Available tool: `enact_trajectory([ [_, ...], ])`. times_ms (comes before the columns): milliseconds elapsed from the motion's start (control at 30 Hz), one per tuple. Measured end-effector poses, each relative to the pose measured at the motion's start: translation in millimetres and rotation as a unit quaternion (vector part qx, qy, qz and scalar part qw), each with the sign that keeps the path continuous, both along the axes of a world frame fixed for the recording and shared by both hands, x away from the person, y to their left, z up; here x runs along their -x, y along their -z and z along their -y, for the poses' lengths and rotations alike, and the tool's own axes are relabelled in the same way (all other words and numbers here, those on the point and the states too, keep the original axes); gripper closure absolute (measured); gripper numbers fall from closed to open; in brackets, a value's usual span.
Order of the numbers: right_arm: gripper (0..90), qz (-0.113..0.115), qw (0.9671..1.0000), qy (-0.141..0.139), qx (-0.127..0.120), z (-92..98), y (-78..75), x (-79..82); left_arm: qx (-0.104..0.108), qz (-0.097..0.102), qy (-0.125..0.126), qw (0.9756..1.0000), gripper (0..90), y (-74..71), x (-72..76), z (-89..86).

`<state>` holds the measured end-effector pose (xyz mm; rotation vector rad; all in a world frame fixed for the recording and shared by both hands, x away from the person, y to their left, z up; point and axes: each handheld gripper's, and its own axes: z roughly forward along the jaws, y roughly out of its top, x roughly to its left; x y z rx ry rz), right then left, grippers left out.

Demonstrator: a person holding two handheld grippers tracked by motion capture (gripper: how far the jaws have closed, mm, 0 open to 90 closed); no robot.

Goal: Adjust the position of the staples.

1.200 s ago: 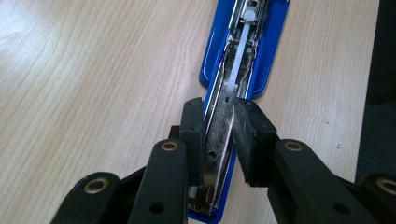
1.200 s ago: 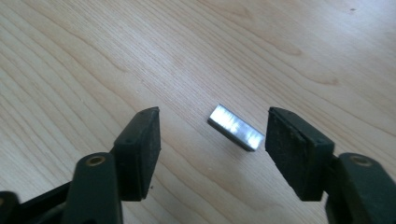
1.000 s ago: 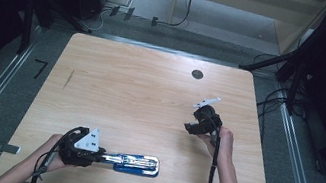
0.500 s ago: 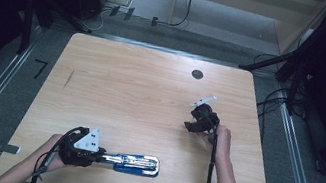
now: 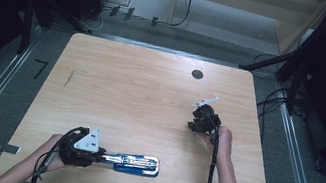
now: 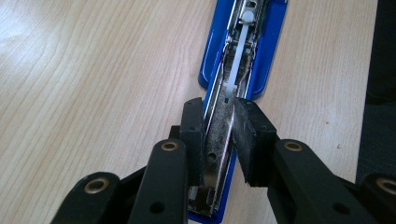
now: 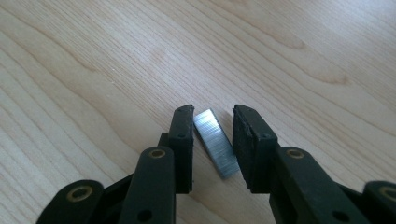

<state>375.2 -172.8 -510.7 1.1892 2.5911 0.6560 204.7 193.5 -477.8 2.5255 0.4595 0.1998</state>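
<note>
Loading staples into an opened blue stapler [image 5: 135, 164] with a shiny metal magazine channel and white plastic pusher [image 6: 238, 65], lying at the near left of the pale wood-grain table [image 5: 140, 92].

Left gripper [image 6: 218, 122]: clamped tight on the near end of the stapler's bare metal rail, pinning it flat against the tabletop.

Right gripper [image 7: 213, 127], out at the right of the table [image 5: 202, 121]: jaws narrow and just now closing around a short strip of silvery, finely ribbed staples [image 7: 215, 142] lying flat and slightly askew on the wood. Small gaps visible on both sides, so not yet pinched.

To do well: square the jaws to the strip's long edges before squeezing. Press gently, since glued staple strips probably snap or skid on smooth laminate. Lift level, keep the stapler pinned, then drop the strip legs-down into the channel.
</note>
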Motion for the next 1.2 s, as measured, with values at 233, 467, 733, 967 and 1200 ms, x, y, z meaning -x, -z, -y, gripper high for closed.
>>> enact_trajectory([
  [233,69.3,0.000,0.9999,0.007,-0.012,2.6,-1.7,-0.3,0.003,-0.001,-0.001,1.0000,74.9,0.4,-0.2,-0.1],
  [467,75.3,0.000,0.9999,0.010,-0.002,-2.6,1.8,-2.1,0.001,0.000,-0.001,1.0000,74.9,0.3,-0.2,0.2],
  [733,79.2,0.000,0.9999,0.016,-0.002,-3.0,0.7,-1.0,0.001,0.000,0.000,1.0000,74.9,0.3,-0.1,0.3],
  [967,79.2,0.002,0.9999,0.014,-0.008,-1.0,-4.2,4.4,0.001,0.000,0.001,1.0000,75.0,0.3,-0.1,0.3],
  [1200,79.2,0.006,0.9998,0.011,-0.013,1.5,-11.9,15.4,0.000,-0.001,0.001,1.0000,75.9,0.1,0.1,0.9],
])
